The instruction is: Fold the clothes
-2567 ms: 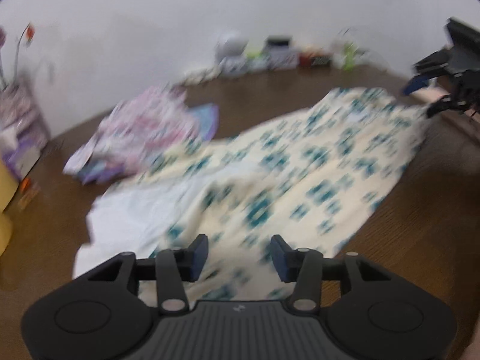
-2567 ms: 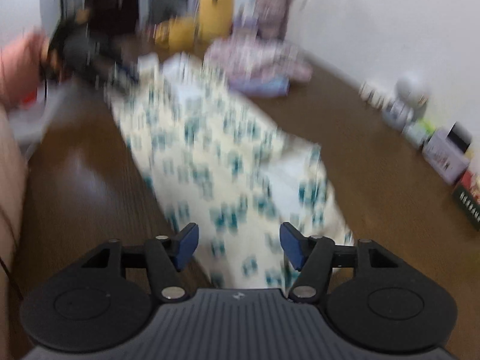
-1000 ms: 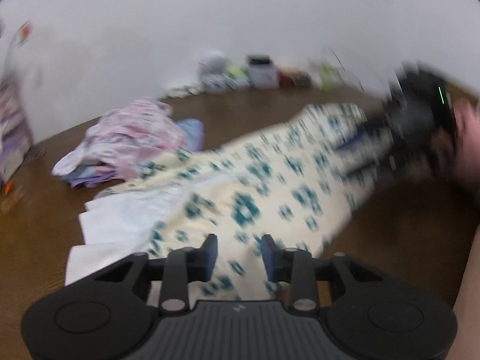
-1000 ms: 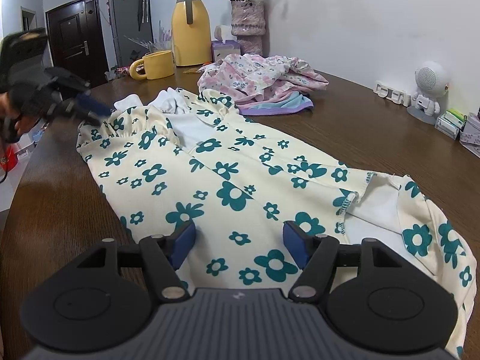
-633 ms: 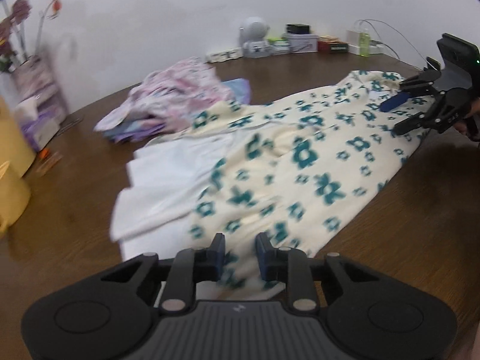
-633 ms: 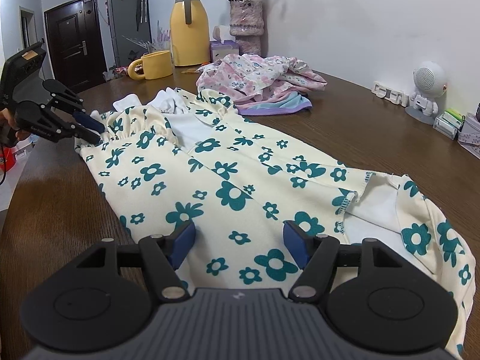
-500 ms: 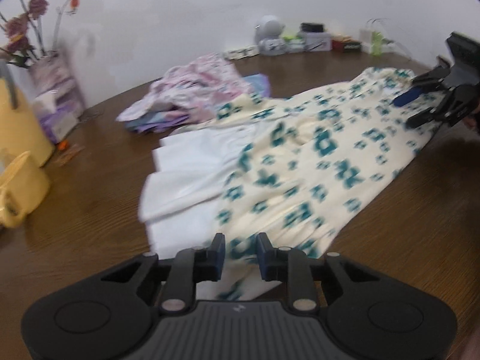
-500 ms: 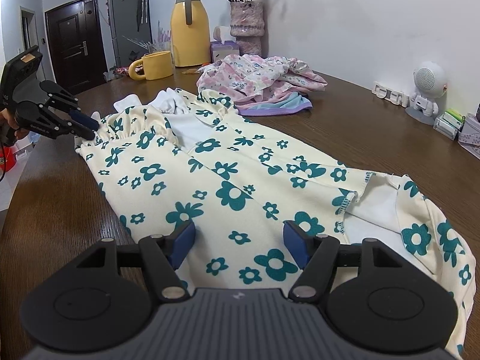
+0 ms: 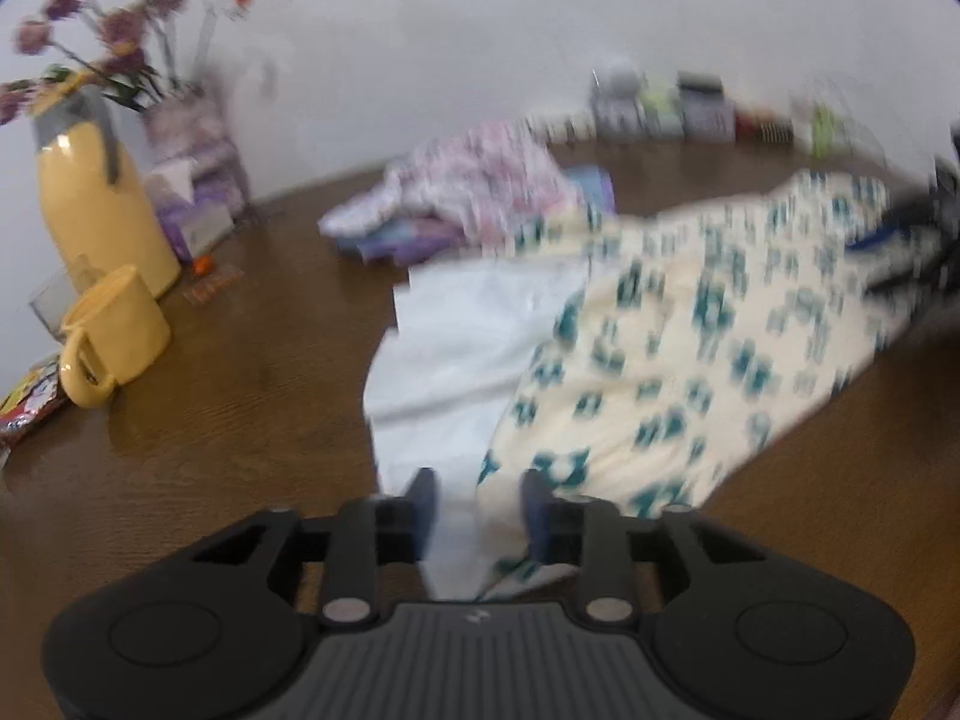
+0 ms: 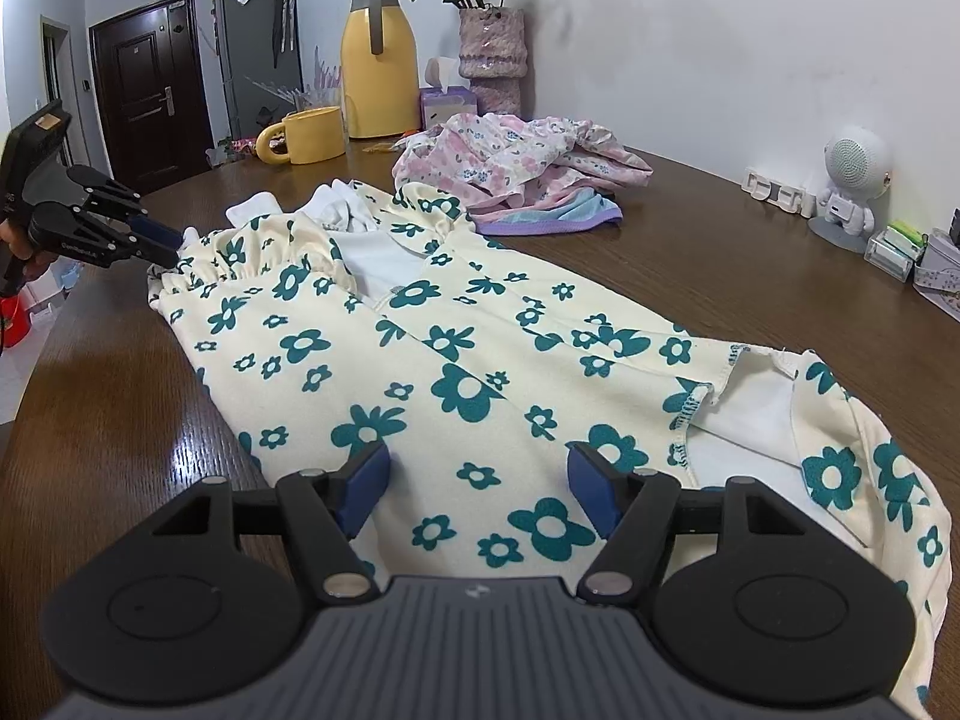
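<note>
Floral dress (image 10: 480,360) lay spread lengthwise on the wooden table (image 10: 120,420). Left gripper (image 9: 480,510) was clamped on its shoulder ruffle; right gripper (image 10: 478,483) hovered wide apart over the hem. It probably needed to pinch there before folding.

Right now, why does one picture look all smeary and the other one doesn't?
In the left wrist view the flowery dress and flowers are streaked by motion blur; in the right wrist view the dress is sharp, light glints off the table, and the fisheye lens bends the edges.
</note>
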{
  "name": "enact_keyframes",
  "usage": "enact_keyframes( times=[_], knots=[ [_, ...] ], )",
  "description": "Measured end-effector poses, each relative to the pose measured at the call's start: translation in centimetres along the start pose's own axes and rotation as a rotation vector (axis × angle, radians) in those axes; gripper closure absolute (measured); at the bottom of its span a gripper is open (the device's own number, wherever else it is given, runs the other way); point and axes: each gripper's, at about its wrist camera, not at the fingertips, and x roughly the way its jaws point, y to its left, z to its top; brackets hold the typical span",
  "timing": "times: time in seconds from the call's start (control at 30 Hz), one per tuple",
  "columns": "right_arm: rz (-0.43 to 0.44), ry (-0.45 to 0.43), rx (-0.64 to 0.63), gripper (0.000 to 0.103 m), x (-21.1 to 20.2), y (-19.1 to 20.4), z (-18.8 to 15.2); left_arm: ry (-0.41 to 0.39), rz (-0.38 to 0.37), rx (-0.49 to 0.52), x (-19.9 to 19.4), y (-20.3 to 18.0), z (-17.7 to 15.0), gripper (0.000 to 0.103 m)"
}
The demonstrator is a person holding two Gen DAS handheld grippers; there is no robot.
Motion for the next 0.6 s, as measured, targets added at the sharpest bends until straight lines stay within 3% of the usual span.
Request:
enact_keyframes(
  times=[0.07,0.17,0.27,0.37,0.6],
  knots=[
    [0.002,-0.019,0.010,0.034,-0.3,0.0,-0.1,-0.081,-0.005,-0.043,-1.1,-1.1,0.1,0.029],
    [0.013,-0.081,0.026,0.029,-1.8,0.1,0.3,-0.172,-0.015,-0.078,-2.2,-3.5,0.3,0.009],
    [-0.003,-0.158,0.044,0.017,-3.8,0.4,0.7,-0.250,-0.049,-0.167,-2.5,-5.6,0.5,0.001],
    [-0.037,-0.231,0.079,0.000,-6.0,0.8,0.6,-0.289,-0.102,-0.226,-2.4,-7.1,0.9,0.001],
    [-0.138,-0.262,0.130,0.000,-10.4,-1.2,0.2,-0.275,-0.104,-0.164,-1.9,-8.7,3.8,0.000]
  ],
)
